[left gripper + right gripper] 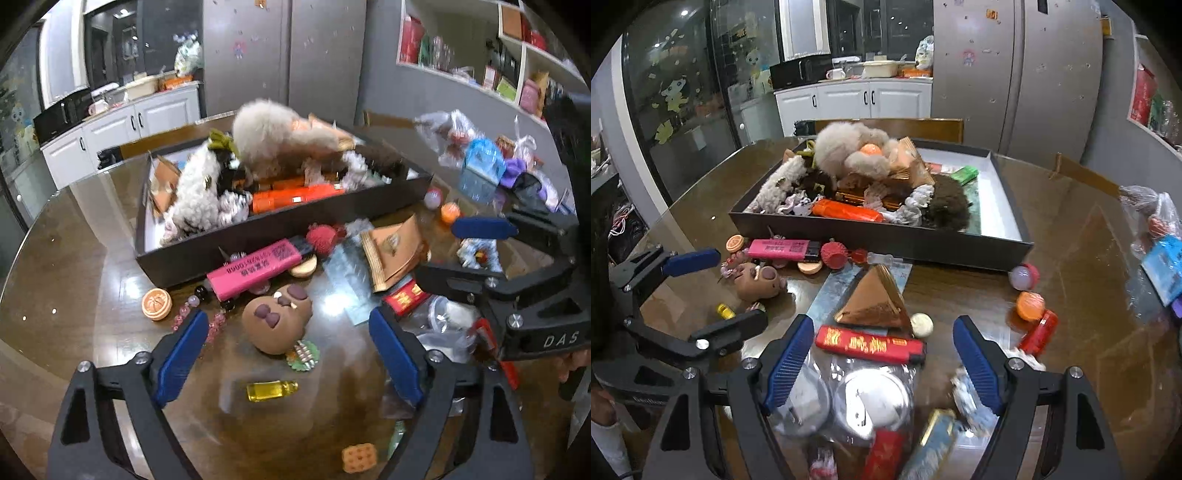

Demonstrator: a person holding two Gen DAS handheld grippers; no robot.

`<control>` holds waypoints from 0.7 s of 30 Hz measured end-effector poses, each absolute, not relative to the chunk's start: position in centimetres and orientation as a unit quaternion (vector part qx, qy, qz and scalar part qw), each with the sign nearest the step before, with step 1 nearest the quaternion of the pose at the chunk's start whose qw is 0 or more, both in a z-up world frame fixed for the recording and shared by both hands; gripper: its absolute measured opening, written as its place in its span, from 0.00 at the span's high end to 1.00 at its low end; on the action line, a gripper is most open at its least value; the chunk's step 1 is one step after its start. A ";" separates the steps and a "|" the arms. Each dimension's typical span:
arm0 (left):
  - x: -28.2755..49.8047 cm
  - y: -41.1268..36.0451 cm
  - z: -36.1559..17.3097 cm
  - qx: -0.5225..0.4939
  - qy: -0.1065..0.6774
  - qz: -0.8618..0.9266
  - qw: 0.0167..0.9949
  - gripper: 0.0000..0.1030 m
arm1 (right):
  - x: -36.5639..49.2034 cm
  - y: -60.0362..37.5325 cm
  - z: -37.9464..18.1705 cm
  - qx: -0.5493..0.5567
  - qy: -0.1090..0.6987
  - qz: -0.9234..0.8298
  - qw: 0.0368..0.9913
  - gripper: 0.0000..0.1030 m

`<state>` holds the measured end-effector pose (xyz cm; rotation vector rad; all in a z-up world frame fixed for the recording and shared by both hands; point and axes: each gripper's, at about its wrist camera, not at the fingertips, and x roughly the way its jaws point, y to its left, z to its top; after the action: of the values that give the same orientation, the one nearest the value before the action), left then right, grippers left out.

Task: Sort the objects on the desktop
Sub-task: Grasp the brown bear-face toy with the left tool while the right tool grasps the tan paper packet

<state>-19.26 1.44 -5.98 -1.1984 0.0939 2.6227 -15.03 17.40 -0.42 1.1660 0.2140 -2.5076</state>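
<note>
A black tray [258,236] [886,240] on the brown table holds plush toys and orange lighters. My left gripper [284,354] is open and empty, its blue fingers either side of a brown capybara toy [279,315], which also shows in the right wrist view [757,280]. My right gripper [882,354] is open and empty above a red lighter [868,345] and clear plastic packets [871,402]. It shows in the left wrist view [458,251]. A pink lighter [255,269] [779,249] lies by the tray's front wall.
Loose items lie around: a small yellow bottle [271,391], an orange slice token [157,304], a brown triangular pouch [875,299], an orange ball [1030,305], a red cylinder [1039,332], a red spiky ball [834,254]. Plastic bags [480,147] sit at right.
</note>
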 end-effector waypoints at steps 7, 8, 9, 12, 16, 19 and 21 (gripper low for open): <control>-20.8 1.8 -7.0 -0.427 0.043 0.892 0.138 0.19 | -17.6 15.9 -2.7 0.439 0.061 -0.872 0.207 0.22; -20.9 1.9 -7.0 -0.428 0.046 0.892 0.139 0.19 | -17.8 15.8 -3.0 0.440 0.058 -0.872 0.207 0.22; -21.2 2.0 -7.0 -0.429 0.048 0.891 0.140 0.19 | -17.9 15.8 -3.2 0.442 0.055 -0.871 0.208 0.22; -21.4 2.2 -7.1 -0.429 0.051 0.892 0.135 0.19 | -18.3 15.7 -3.5 0.445 0.055 -0.870 0.206 0.22; -21.7 2.1 -7.3 -0.433 0.052 0.890 0.130 0.19 | -18.9 15.7 -3.9 0.449 0.050 -0.869 0.202 0.22; -21.9 1.7 -7.8 -0.448 0.043 0.884 0.127 0.19 | -19.2 15.6 -4.2 0.453 0.053 -0.867 0.201 0.22; -21.8 1.5 -7.8 -0.447 0.044 0.885 0.125 0.19 | -19.2 15.4 -4.3 0.453 0.058 -0.867 0.199 0.22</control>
<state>-21.81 1.46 -7.77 -1.3022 0.1269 2.5789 -19.23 15.36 -4.34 1.2672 0.1623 -2.4257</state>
